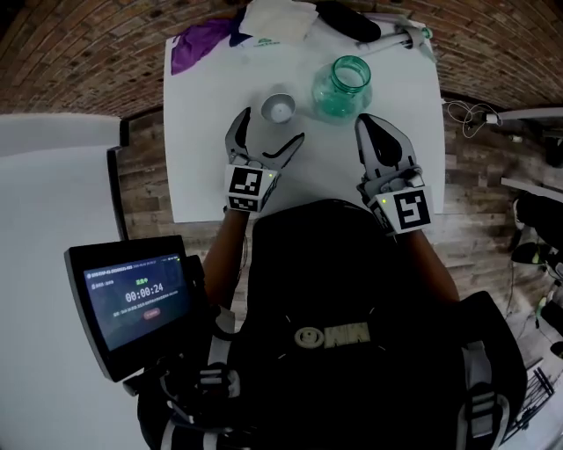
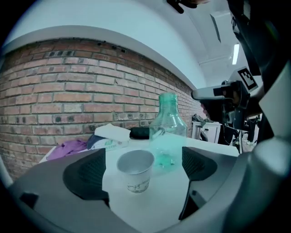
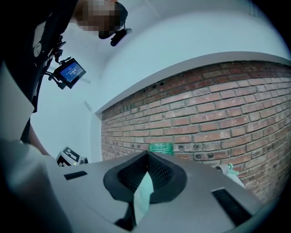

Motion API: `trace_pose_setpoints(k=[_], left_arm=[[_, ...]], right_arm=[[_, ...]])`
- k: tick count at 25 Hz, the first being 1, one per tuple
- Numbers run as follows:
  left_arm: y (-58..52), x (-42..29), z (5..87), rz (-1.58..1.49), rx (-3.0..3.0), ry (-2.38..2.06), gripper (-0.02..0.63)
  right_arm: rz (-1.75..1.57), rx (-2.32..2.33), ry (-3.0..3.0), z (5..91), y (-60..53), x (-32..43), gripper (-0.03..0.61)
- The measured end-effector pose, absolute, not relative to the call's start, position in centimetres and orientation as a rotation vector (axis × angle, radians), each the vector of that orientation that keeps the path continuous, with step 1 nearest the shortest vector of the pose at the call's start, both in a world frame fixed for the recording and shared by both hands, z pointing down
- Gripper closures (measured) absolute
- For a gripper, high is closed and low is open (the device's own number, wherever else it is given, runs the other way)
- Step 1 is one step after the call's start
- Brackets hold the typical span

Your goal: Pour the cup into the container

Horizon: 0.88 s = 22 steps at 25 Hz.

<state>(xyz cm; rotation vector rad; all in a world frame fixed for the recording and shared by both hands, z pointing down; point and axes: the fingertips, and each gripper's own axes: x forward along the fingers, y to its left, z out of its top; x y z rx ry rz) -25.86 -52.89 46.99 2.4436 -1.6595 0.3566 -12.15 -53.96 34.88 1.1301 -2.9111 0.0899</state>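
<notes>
Left hand-held gripper (image 1: 273, 126), jaws apart, faces the cup (image 1: 281, 107); our right hand-held gripper (image 1: 368, 121), closed, sits near the jar (image 1: 342, 86).

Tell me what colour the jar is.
The jar is clear glass tinted teal-green, seen best in the head view.

Red brick wall (image 2: 54, 91), white table (image 1: 202, 149), wood-plank floor (image 1: 149, 180) (perhaps laminate), bright ceiling strip light (image 2: 235, 53)

In the right gripper view, the right gripper (image 3: 146, 158) hides the glass jar (image 3: 160, 147) below its rim. The print on the paper cup (image 2: 135, 170) is too small to read. The head view's top edge cuts off a white cloth (image 1: 277, 18).
</notes>
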Motion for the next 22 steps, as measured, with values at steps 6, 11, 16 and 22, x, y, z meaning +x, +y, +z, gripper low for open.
trace_pose_setpoints(k=[6,11,16,22], left_arm=[[-54.0,-25.8,52.6,0.476,2.382,-1.515,0.081],[-55.7,-26.9,54.1,0.447,2.361,-1.49,0.082],[-55.7,-26.2,53.8,0.435,2.407,-1.429,0.083],[-57.3,-24.9,53.6,0.431,2.482,-1.347,0.083]], right_arm=[[0.097,1.157,-2.907,34.8,-55.0,-10.8,0.578],[0.099,1.221,-2.871,35.1,-55.8,-9.6,0.578],[0.108,1.24,-2.842,35.6,-55.8,-9.1,0.578],[0.106,1.206,-2.844,35.7,-55.6,-10.4,0.578]])
